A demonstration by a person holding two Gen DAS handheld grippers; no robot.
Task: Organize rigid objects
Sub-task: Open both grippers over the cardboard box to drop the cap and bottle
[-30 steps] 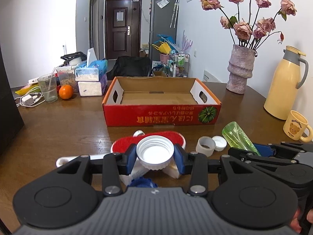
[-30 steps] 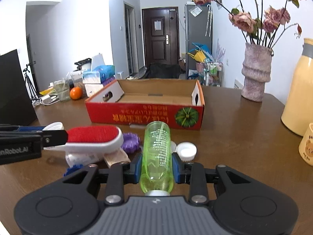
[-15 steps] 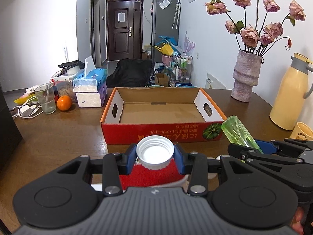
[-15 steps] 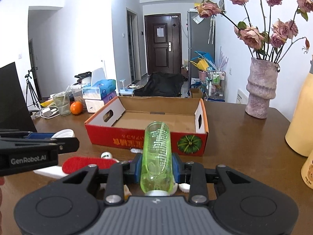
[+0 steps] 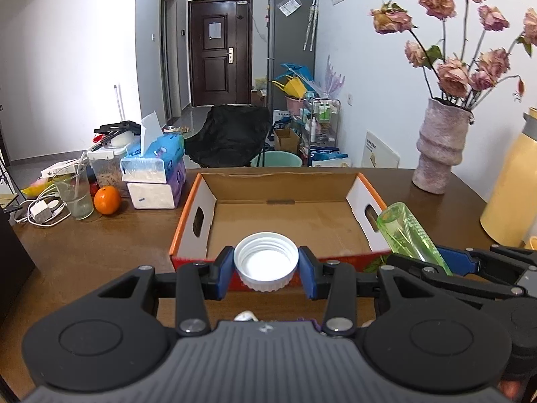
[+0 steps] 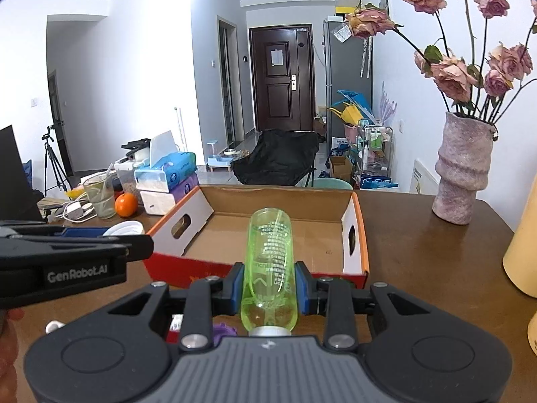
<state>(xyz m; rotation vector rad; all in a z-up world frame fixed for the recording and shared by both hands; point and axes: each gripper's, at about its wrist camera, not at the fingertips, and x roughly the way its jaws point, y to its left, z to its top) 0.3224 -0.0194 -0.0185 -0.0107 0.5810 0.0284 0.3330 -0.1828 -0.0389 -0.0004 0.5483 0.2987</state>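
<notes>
My left gripper is shut on a white screw cap, open side up, held above the near wall of the red cardboard box. My right gripper is shut on a clear green bottle that points forward over the near wall of the same box. In the left wrist view the green bottle shows at the right, over the box's right corner. In the right wrist view the left gripper with its white cap sits to the left of the box.
A pink vase of flowers and a yellow thermos jug stand at the right. Tissue boxes, an orange, a glass and a charger crowd the far left. A purple cap lies below my right gripper.
Both grippers have risen and moved forward toward the box with the cap and the bottle. The red lint brush and loose caps have dropped out of sight under the grippers.
</notes>
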